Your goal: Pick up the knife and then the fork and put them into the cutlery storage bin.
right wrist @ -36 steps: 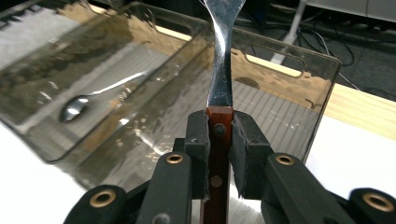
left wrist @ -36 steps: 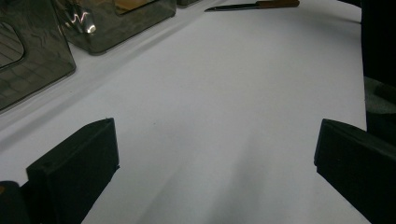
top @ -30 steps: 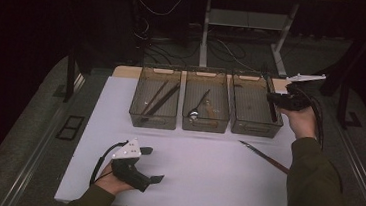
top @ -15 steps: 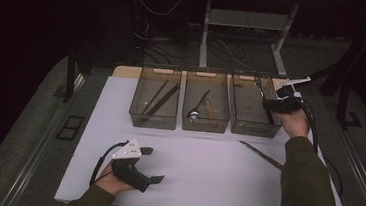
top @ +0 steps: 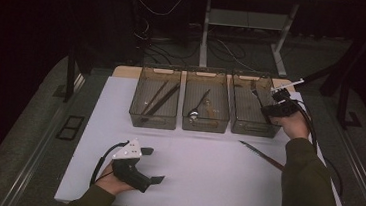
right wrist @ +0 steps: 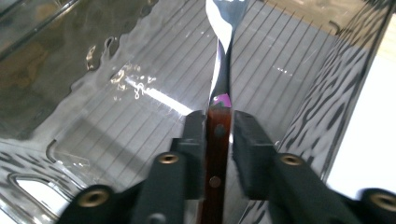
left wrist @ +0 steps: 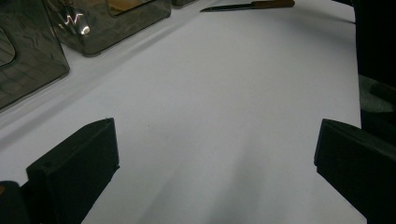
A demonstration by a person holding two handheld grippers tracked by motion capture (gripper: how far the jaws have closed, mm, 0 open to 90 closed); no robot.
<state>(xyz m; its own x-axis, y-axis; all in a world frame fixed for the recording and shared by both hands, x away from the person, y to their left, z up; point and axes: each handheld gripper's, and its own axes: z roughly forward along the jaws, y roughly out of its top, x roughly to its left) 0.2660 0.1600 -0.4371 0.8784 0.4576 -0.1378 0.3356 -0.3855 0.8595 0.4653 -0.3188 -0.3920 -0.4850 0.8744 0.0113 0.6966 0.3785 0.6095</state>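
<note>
Since the earlier frames your right gripper (right wrist: 218, 122) has dropped into the right bin (top: 237, 98) with the fork (right wrist: 219, 70). Its jaws have just been opening: a gap shows at the right pad, so the wooden handle sits between them, unclamped. Step: releasing the fork into the bin. Next: you lift clear, then go for the knife (top: 261, 155). Left gripper (left wrist: 212, 161) rests agape, empty.

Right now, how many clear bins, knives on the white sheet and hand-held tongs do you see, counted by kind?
Clear bins: 3
Knife on the white sheet: 1
Tongs: 2 (left tongs, right tongs)
Total: 6
</note>
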